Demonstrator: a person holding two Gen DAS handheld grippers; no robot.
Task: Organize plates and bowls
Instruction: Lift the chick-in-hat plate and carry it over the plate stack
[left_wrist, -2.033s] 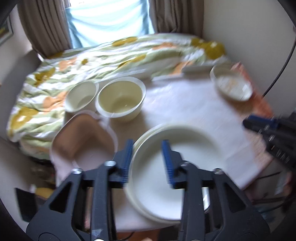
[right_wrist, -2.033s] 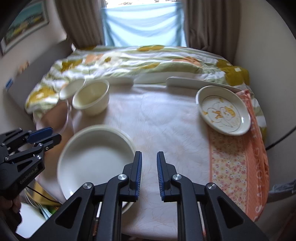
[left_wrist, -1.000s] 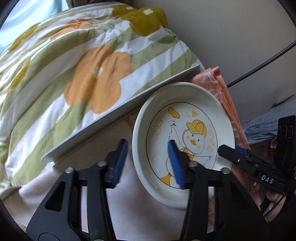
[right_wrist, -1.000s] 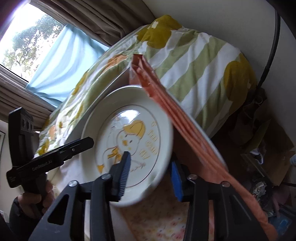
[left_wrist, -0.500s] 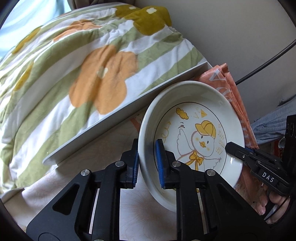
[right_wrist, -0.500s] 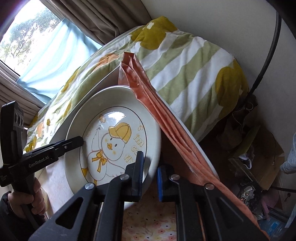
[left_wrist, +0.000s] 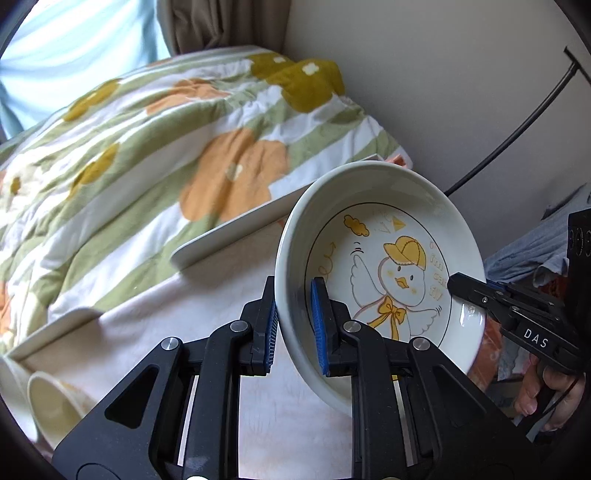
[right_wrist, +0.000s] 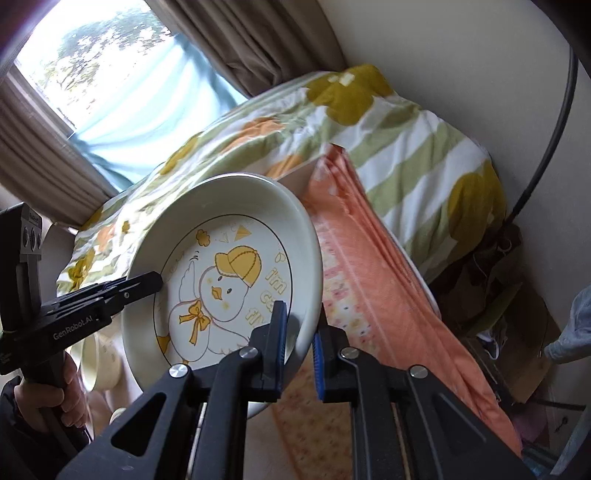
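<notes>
From the left wrist camera, the left claw (left_wrist: 293, 326) is clamped on the near rim of the duck plate (left_wrist: 388, 273), one blue pad inside and one outside. That plate is tilted and up off the counter (left_wrist: 221, 295), which wears a pale cloth. Across the plate, the right claw (left_wrist: 456, 284) bites the opposite rim, a hand (left_wrist: 550, 391) under it. A cream bowl (left_wrist: 55, 406) sits low at the left, and a flowered quilt (left_wrist: 166, 147) lies behind.

Over on the right wrist camera, the right claw (right_wrist: 299, 341) pinches the plate's (right_wrist: 221, 266) rim tight. Opposite, the left claw (right_wrist: 153, 282) grips the far edge. An orange cloth (right_wrist: 376, 288) drapes just beside the plate.
</notes>
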